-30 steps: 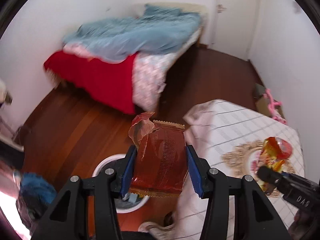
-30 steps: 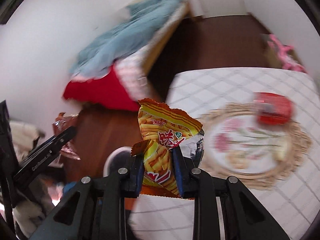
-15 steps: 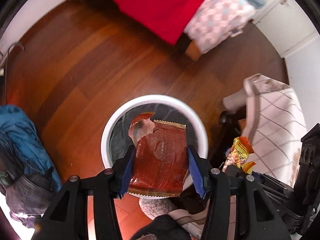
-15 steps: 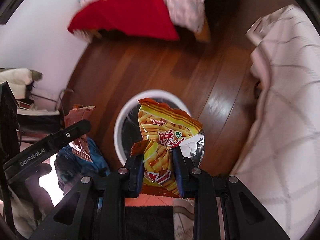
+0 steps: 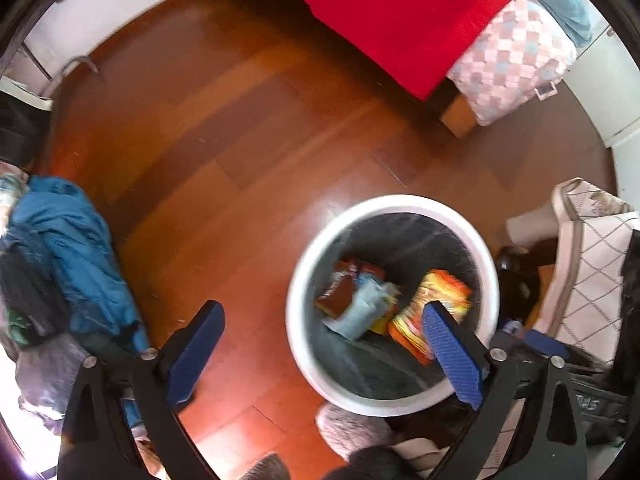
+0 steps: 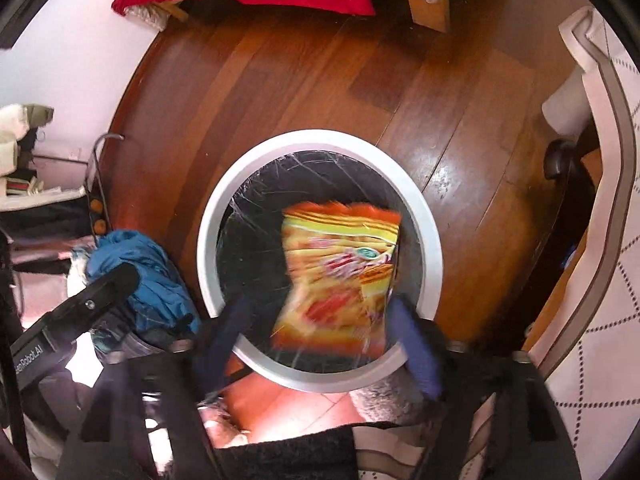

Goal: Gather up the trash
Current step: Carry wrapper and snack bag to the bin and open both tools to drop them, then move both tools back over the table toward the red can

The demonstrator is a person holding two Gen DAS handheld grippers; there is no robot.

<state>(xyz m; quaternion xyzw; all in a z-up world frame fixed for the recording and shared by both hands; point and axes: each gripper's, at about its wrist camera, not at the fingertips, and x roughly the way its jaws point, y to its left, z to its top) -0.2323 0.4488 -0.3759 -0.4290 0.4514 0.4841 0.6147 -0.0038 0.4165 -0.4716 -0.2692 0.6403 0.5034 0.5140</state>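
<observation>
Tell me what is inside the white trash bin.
The white trash bin has a dark liner and holds a brown wrapper, a pale blue-grey packet and a yellow-orange snack bag. Anything beneath them is covered.

Blurred yellow-orange snack bag [image 6: 340,276] and brown wrapper [image 5: 338,300] inside white-rimmed bin [image 5: 304,280].
</observation>
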